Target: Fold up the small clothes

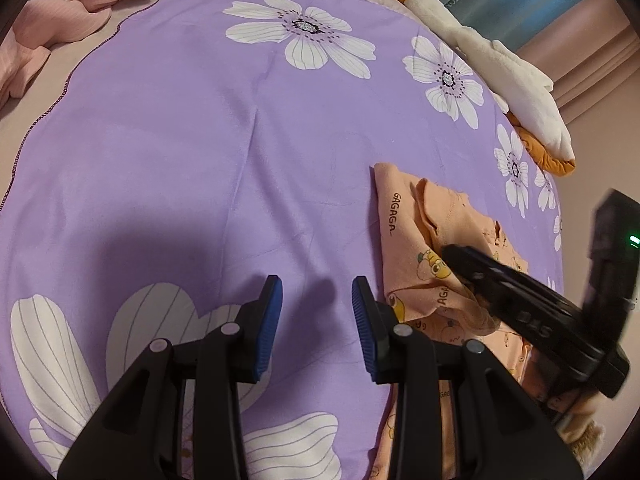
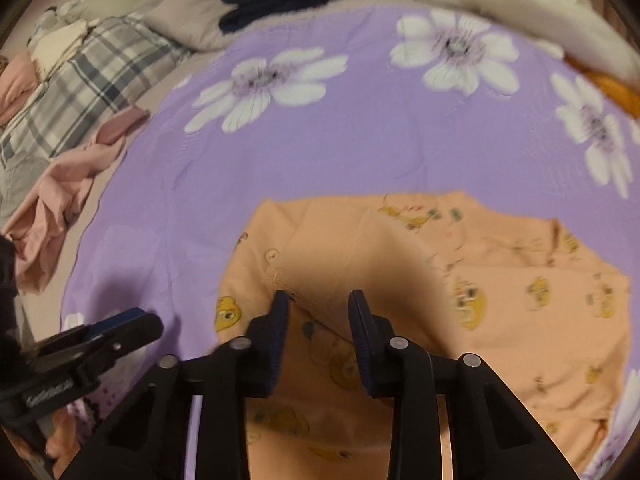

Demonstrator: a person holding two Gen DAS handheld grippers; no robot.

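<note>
Peach baby garment (image 2: 500,280) with the little yellow cartoon prints is lying on the purple flowered sheet (image 1: 180,140), over on the right side of it from where I'm sitting. It's partly folded already, with a flap doubled over the middle, and the "GAGAGA" lettering shows along its left edge in the left wrist view.

My left gripper (image 1: 317,300) is hanging over bare sheet just left of the garment. Its blue pads sit a modest gap apart with nothing between them, only purple fabric and its own shadow underneath.

My right gripper (image 2: 318,304) is right over the garment, pointing down at the doubled-over flap. The jaws are parted about the same narrow amount, tips at the edge of that flap. Cloth shows in the gap, but I can't see the pads actually pinching it. That view is blurry, so take it with a grain of salt. From the left camera the right gripper (image 1: 452,254) shows as a dark arm reaching in over the print.

Other stuff around: a white and orange plush toy (image 1: 520,80) along the far right edge of the sheet, pink clothes (image 1: 60,20) bunched off to the left, a plaid pillow (image 2: 80,92), and a dark folded pile (image 2: 276,0) at the back.
</note>
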